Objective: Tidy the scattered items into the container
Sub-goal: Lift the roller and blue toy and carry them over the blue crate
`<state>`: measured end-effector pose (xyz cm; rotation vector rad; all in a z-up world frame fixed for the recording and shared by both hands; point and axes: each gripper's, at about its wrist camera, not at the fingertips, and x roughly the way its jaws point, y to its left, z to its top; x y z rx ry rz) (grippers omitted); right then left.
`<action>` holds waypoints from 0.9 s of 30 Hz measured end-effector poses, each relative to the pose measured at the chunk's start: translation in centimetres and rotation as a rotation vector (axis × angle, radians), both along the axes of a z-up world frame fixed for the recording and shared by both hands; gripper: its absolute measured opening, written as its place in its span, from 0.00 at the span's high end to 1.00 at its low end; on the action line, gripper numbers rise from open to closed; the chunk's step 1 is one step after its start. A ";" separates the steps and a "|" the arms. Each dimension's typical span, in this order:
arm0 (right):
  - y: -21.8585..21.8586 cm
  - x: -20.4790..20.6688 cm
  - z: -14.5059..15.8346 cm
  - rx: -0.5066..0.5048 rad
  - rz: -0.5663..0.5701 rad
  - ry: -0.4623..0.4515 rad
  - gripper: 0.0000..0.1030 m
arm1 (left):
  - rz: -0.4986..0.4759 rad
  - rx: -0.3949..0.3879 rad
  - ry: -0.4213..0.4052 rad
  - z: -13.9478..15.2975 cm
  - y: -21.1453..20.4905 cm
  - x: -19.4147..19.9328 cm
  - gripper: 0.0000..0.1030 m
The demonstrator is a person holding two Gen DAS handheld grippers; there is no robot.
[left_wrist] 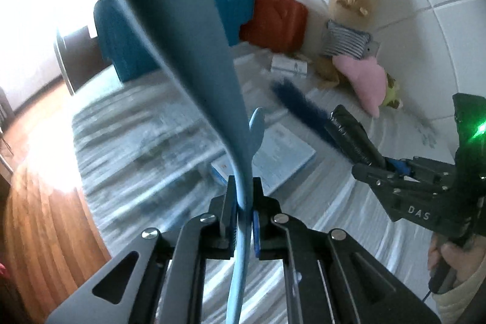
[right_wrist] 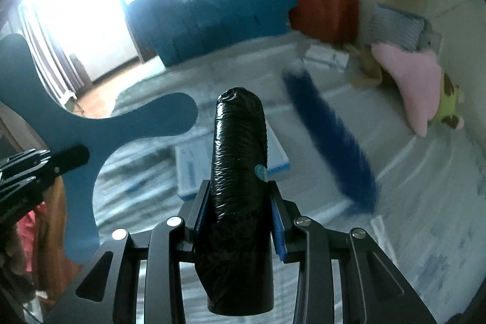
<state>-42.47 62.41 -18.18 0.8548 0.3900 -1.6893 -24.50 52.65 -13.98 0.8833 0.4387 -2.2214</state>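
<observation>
My left gripper (left_wrist: 244, 187) is shut on a flat blue three-armed boomerang (left_wrist: 182, 20), which rises edge-on across the left wrist view. In the right wrist view that boomerang (right_wrist: 121, 129) hangs at the left, with the left gripper (right_wrist: 74, 157) clamped on it. My right gripper (right_wrist: 240, 187) is shut on a black plastic-wrapped roll (right_wrist: 240, 141), also seen in the left wrist view as the roll (left_wrist: 349, 129) in the right gripper (left_wrist: 373, 166). A teal fabric container (right_wrist: 218, 11) stands at the far end of the bed (left_wrist: 136, 123).
On the bed lie a dark blue fluffy piece (right_wrist: 331, 148), a white-and-blue booklet (left_wrist: 282, 154) and a small white box (left_wrist: 288, 67). A red bag (left_wrist: 276, 17), a tan plush doll (left_wrist: 352, 2) and a pink plush (left_wrist: 364, 81) rest against the tiled wall. Wooden floor (left_wrist: 45, 217) lies left.
</observation>
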 end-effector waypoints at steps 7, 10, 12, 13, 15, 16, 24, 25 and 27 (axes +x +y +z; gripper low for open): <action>-1.9 2.6 5.4 -0.063 0.029 0.035 0.67 | 0.022 -0.073 0.031 5.4 -1.3 2.1 0.92; -3.1 4.2 7.5 -0.092 0.033 0.054 0.67 | 0.026 -0.102 0.047 7.2 -2.7 3.9 0.92; -4.4 5.5 8.7 -0.102 0.032 0.071 0.67 | 0.023 -0.115 0.058 8.1 -3.9 5.2 0.92; -5.0 6.2 9.3 -0.107 0.031 0.080 0.67 | 0.018 -0.123 0.064 8.6 -4.7 6.0 0.92; -6.1 7.2 10.1 -0.115 0.025 0.092 0.67 | 0.011 -0.135 0.073 9.4 -6.0 7.1 0.92; -6.8 7.9 10.6 -0.121 0.022 0.098 0.67 | 0.007 -0.141 0.076 9.8 -6.7 7.6 0.92; -12.7 11.7 13.3 -0.147 0.039 0.133 0.67 | 0.004 -0.151 0.113 11.3 -12.3 10.0 0.92; -13.6 11.9 13.7 -0.151 0.048 0.139 0.67 | 0.006 -0.150 0.118 11.4 -13.0 10.1 0.92; -15.3 12.1 14.5 -0.166 0.066 0.149 0.67 | 0.022 -0.155 0.127 11.7 -14.5 10.2 0.92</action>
